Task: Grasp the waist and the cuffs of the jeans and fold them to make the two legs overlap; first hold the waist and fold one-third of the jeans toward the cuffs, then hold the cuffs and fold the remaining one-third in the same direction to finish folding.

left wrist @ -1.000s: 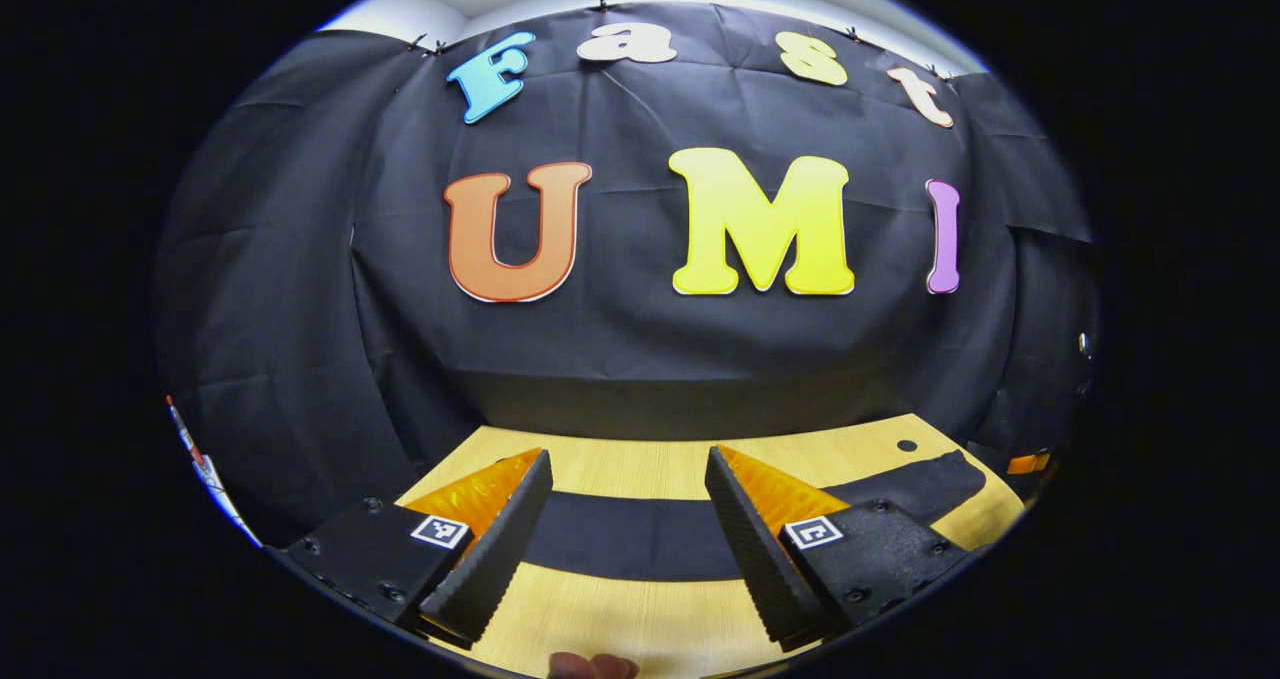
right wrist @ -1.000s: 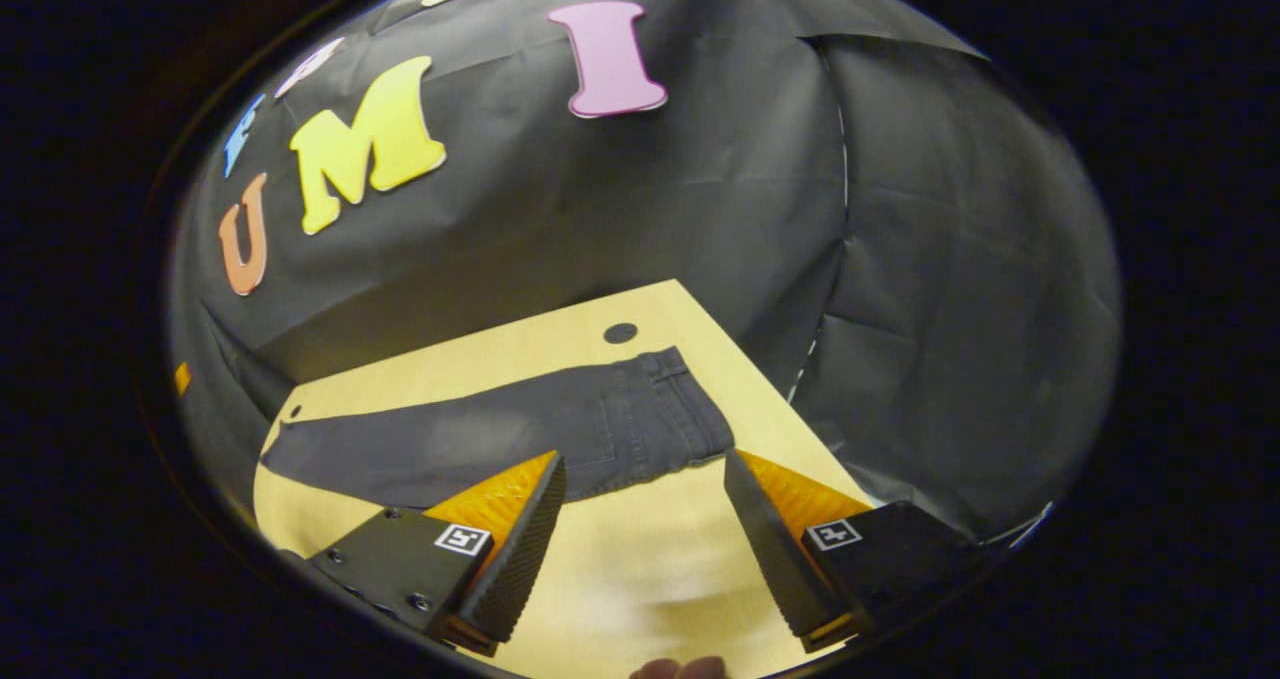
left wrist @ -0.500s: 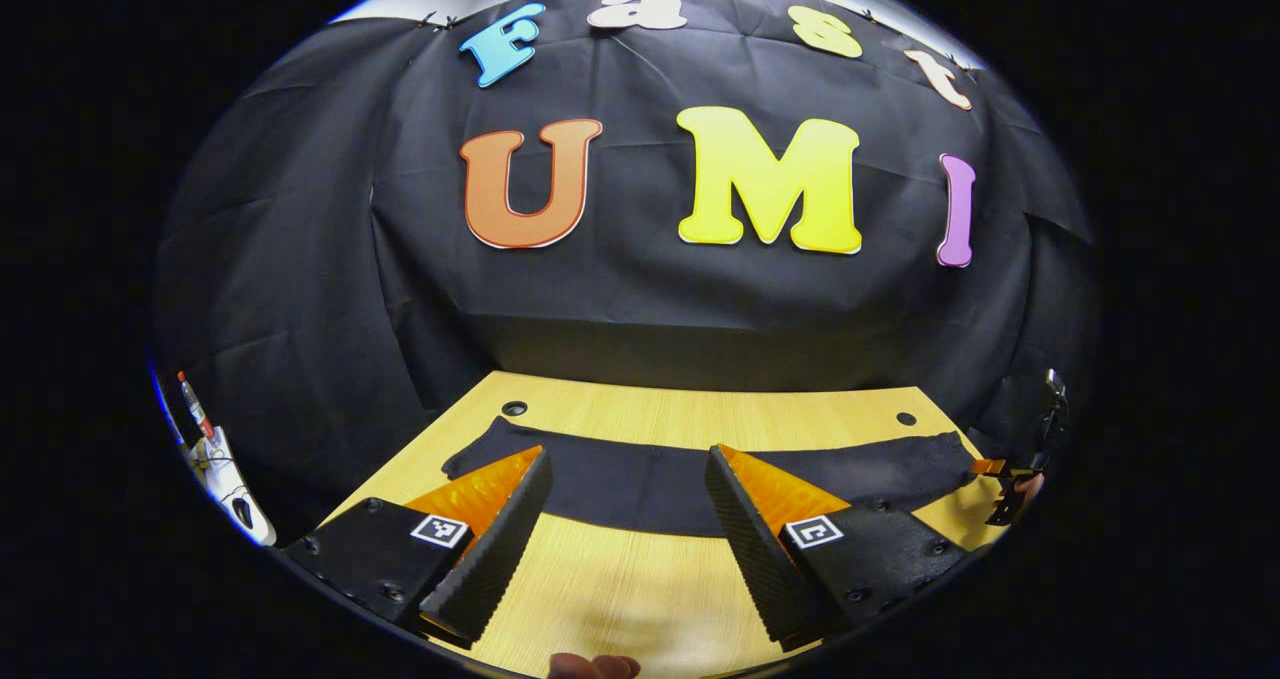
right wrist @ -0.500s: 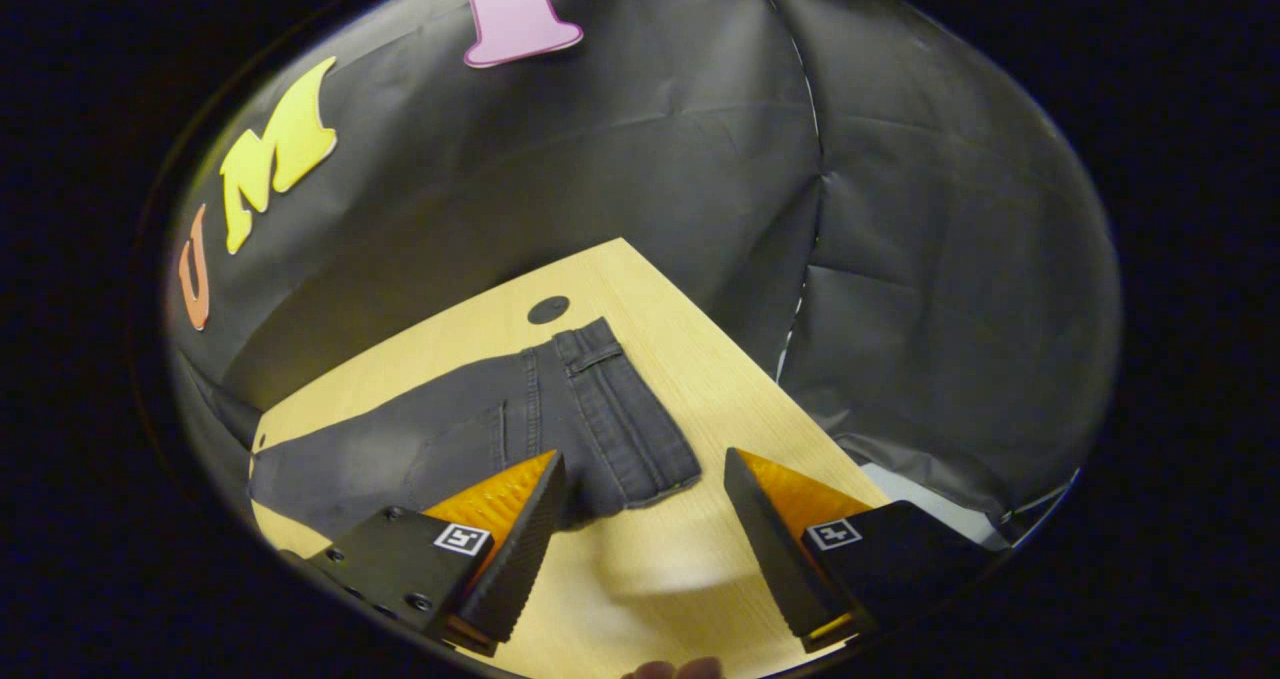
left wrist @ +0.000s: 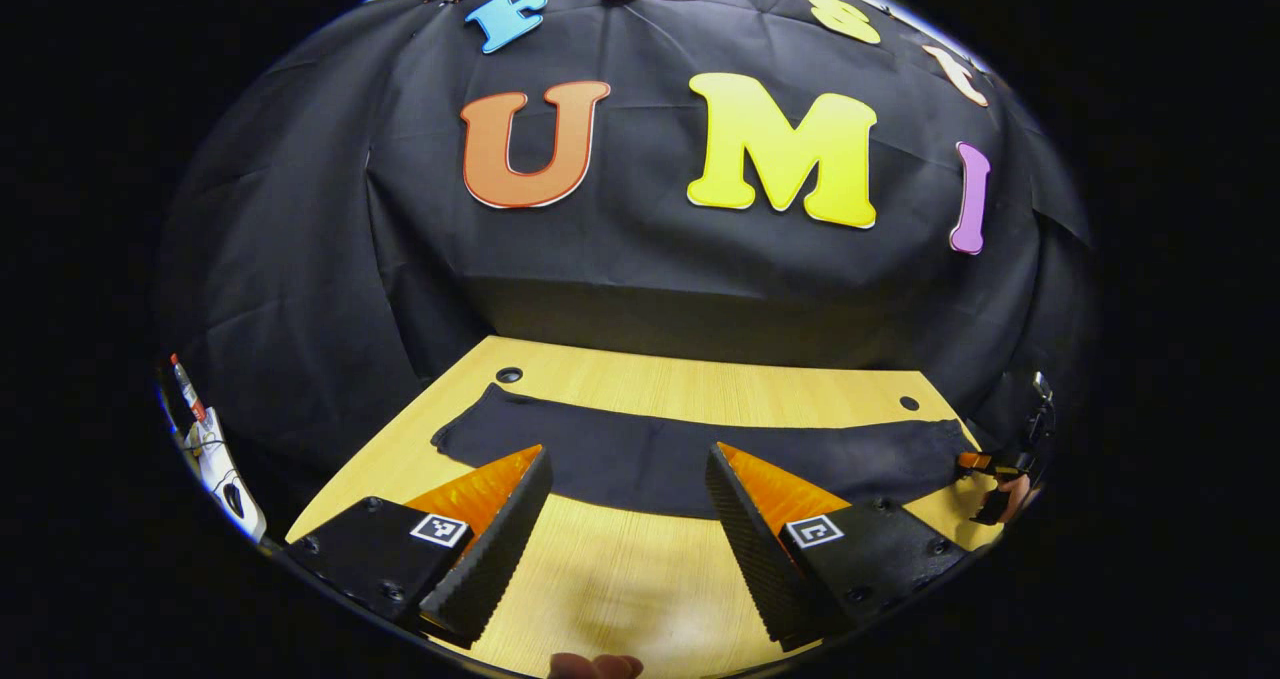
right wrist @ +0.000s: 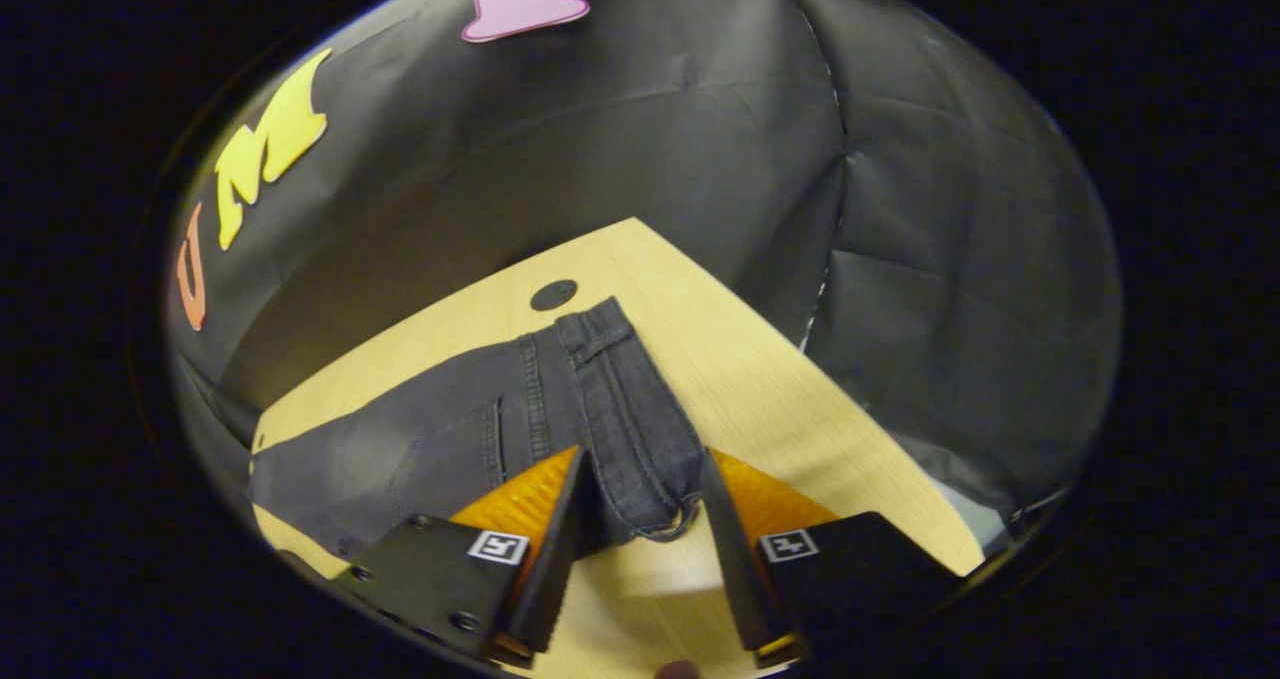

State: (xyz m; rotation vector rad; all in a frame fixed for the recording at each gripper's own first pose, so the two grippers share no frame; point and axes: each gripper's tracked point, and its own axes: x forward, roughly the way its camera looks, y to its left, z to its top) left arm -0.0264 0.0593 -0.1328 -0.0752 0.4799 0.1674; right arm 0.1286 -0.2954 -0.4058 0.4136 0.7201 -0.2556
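The dark jeans (left wrist: 690, 464) lie flat and stretched lengthwise across the light wooden counter (left wrist: 620, 599), near its far edge by the black cloth wall (left wrist: 300, 259). In the left gripper view the cuff end sits at the left, just below a small round hole (left wrist: 509, 374) in the counter, and the waist end reaches toward the right, below a second hole (left wrist: 908, 403).

The left tool (left wrist: 625, 509) hovers over the bare counter on the near side of the jeans, its two fingers spread wide apart with nothing between them; their tips overlap the middle stretch of the legs in the picture, but I cannot tell if they touch the cloth. A fingertip of the person's hand (left wrist: 595, 666) shows at the bottom edge. At the far right of that view the right tool (left wrist: 985, 469) sits at the waist end of the jeans.

In the right gripper view the right tool (right wrist: 640, 519) has its fingers partly drawn in, one on each side of the near corner of the waistband (right wrist: 630, 429). The denim sits between them, close to both, though whether both press on it cannot be told. A belt loop (right wrist: 600, 344) and a back pocket seam show on the fabric.
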